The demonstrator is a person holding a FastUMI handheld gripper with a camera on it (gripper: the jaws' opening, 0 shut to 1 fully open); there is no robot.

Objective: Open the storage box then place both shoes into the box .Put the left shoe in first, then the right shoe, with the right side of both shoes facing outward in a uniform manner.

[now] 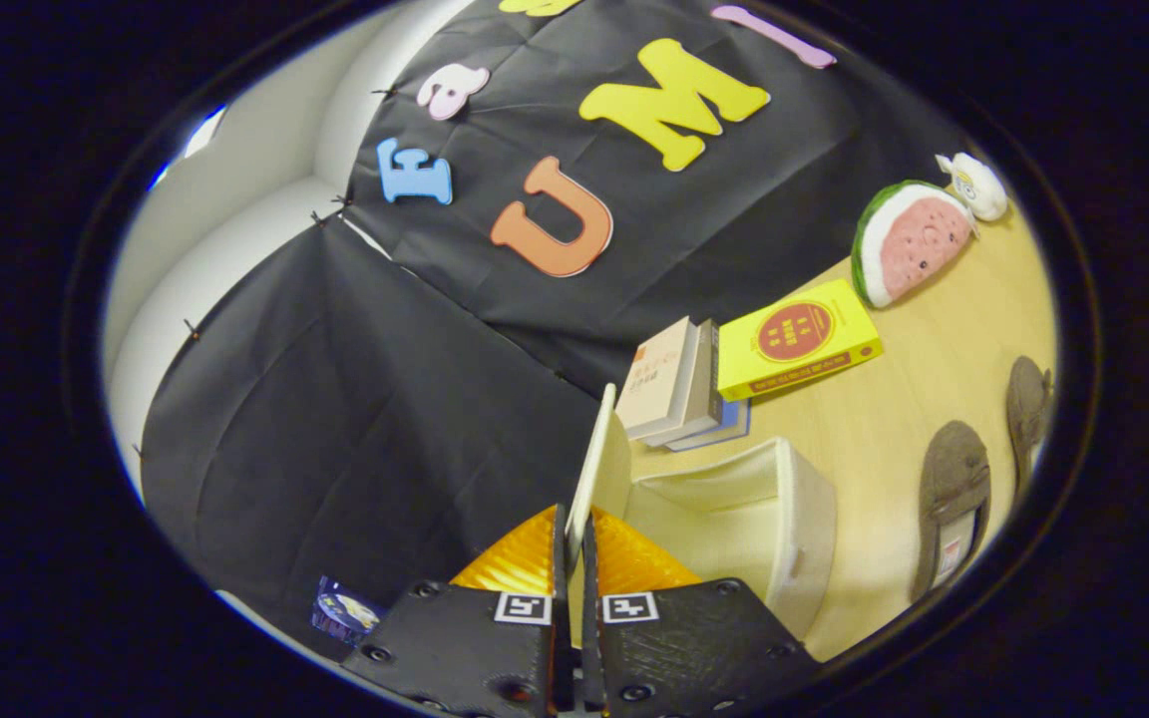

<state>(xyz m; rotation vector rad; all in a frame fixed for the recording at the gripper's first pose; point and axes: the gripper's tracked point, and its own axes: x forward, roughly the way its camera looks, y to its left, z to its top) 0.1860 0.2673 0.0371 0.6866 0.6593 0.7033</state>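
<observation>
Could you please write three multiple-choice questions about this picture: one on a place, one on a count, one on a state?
1. Where do the shoes lie?
A. inside the storage box
B. on the table beside the storage box
C. on top of the books

2. How many shoes are there?
A. one
B. two
C. three

3. What are the gripper fingers doing?
A. pinching the box lid
B. spread wide over a shoe
C. holding the yellow book

Answers:
1. B: both shoes rest on the wooden table, apart from the storage box.
2. B: one shoe lies near the box, a second beyond it.
3. A: the lid stands raised, its edge clamped between the closed fingers.
</observation>
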